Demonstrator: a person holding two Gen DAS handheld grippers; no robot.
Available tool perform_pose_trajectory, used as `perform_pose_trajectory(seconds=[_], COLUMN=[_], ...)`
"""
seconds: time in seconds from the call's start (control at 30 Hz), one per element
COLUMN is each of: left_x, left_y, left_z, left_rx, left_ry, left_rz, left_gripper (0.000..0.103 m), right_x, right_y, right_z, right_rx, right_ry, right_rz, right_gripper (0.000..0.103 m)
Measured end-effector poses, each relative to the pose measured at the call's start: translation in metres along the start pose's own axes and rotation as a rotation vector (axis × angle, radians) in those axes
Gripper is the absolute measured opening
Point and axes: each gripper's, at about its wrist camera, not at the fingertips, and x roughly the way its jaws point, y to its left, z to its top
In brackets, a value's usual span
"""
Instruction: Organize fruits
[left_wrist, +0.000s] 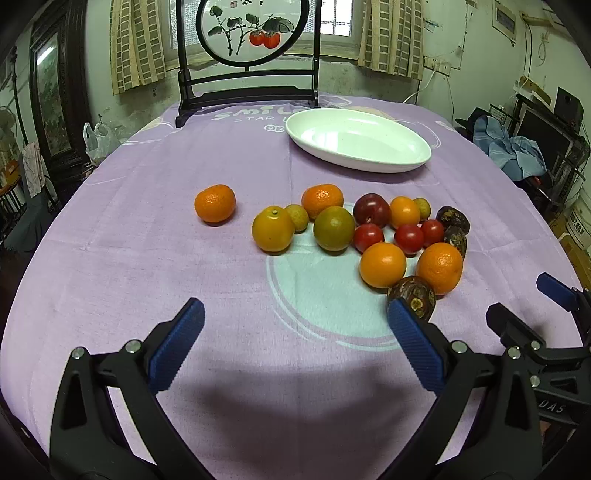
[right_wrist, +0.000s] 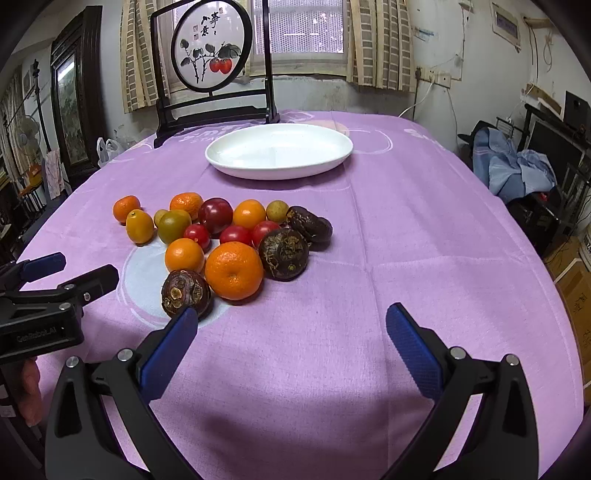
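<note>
Both grippers' fingers (left_wrist: 177, 343) (right_wrist: 413, 350) spread wide, holding nothing.

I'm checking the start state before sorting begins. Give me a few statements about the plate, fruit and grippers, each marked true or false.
1. The white plate holds no fruit. True.
2. The left gripper is shut on a tomato. False: its jaws are open and hold nothing.
3. One mandarin sits apart from the fruit cluster. True.
4. The right gripper holds an orange. False: it is open and holds nothing.
5. All fruit lies on the purple tablecloth. True.
</note>
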Motion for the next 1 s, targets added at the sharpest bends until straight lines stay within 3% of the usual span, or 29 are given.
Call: perform_pose_trajectory(seconds=[1.0], left_x=[0.0019], left_y=[-0.0061], left_z=[-0.0020], left_rx=[0.013], left_ry=[0.008], left_rz=[-0.008], left_gripper=[0.101], right_x=[0.0034], right_y=[-0.0016], right_z=[0.0011], right_rx=[0.003], right_ry=[0.016], right_rz=[0.000], right_gripper=[0.102])
